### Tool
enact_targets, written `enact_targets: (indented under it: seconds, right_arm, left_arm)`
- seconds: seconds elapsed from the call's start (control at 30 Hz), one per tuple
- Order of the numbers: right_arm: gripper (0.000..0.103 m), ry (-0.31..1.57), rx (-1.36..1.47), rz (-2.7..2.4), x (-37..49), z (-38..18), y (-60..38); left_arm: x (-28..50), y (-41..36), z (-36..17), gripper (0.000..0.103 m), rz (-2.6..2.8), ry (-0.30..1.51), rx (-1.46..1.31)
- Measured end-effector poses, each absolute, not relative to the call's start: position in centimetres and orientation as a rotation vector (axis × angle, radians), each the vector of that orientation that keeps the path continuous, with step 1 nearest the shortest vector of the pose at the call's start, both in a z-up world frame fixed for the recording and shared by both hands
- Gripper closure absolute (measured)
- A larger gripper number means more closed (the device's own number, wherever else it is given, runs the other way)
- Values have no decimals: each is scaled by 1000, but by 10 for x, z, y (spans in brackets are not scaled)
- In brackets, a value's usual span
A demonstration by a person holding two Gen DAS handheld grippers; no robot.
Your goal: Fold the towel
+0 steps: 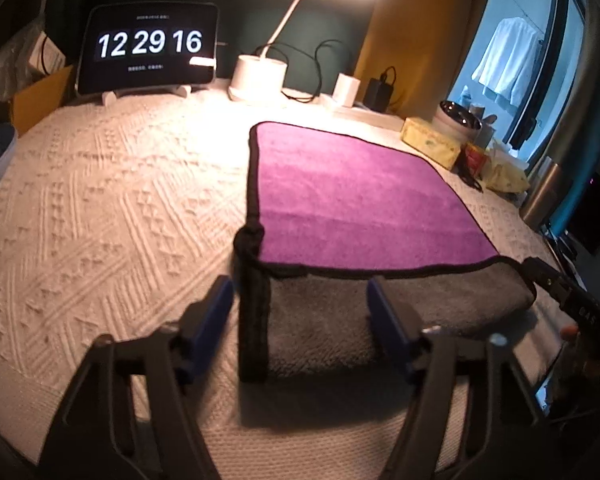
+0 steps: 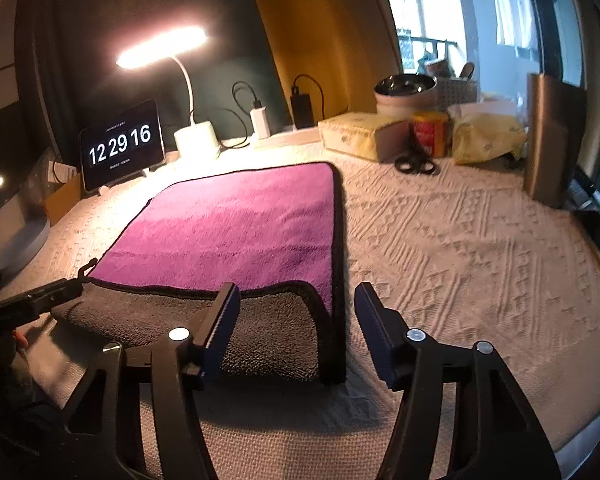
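Observation:
A purple towel [image 1: 352, 196] with a black border and grey underside lies on the cream textured cloth; it also shows in the right wrist view [image 2: 236, 228]. Its near edge is folded over, grey side [image 1: 320, 328] up. My left gripper [image 1: 300, 300] is open, its blue-padded jaws on either side of the towel's near left corner. My right gripper [image 2: 296, 308] is open, astride the near right corner of the grey flap [image 2: 268, 332]. The right gripper's tip shows at the right in the left wrist view [image 1: 556, 284]; the left gripper's tip shows at the left in the right wrist view [image 2: 40, 300].
At the back stand a tablet clock [image 1: 148, 48], a lit desk lamp [image 1: 260, 76] and chargers with cables [image 1: 380, 88]. On the right are tissue packs [image 2: 360, 132], a red can [image 2: 430, 134], scissors [image 2: 416, 166], a bowl [image 2: 404, 92] and a metal flask [image 2: 552, 140].

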State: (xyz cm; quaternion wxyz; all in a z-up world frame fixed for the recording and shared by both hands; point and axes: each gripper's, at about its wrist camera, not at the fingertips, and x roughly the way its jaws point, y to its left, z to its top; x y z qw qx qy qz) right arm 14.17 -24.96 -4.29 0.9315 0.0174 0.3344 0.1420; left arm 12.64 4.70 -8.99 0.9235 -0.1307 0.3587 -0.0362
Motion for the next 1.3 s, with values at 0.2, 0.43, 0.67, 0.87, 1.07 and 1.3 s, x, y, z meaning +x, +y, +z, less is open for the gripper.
enact_targets:
  seconds: [0.2, 0.43, 0.67, 0.87, 1.07, 1.3]
  right_arm:
    - [46, 757, 55, 310, 153, -54, -250]
    - [60, 769, 27, 323, 153, -56, -245]
    - [82, 762, 12, 318, 152, -57, -245]
    - [94, 728, -10, 305, 150, -55, -246]
    - [94, 681, -43, 303, 143, -49, -244]
    - [94, 724, -45, 315, 148, -60, -241]
  left_arm:
    - [127, 48, -93, 47, -65, 758, -262]
    - [124, 47, -94, 66, -35, 744, -215]
    - [116, 34, -88, 78, -27, 690, -120]
    - [109, 33, -84, 80, 2, 652, -75]
    - [108, 23, -86, 83, -5, 638, -11]
    - [121, 34, -95, 82, -6, 718, -58]
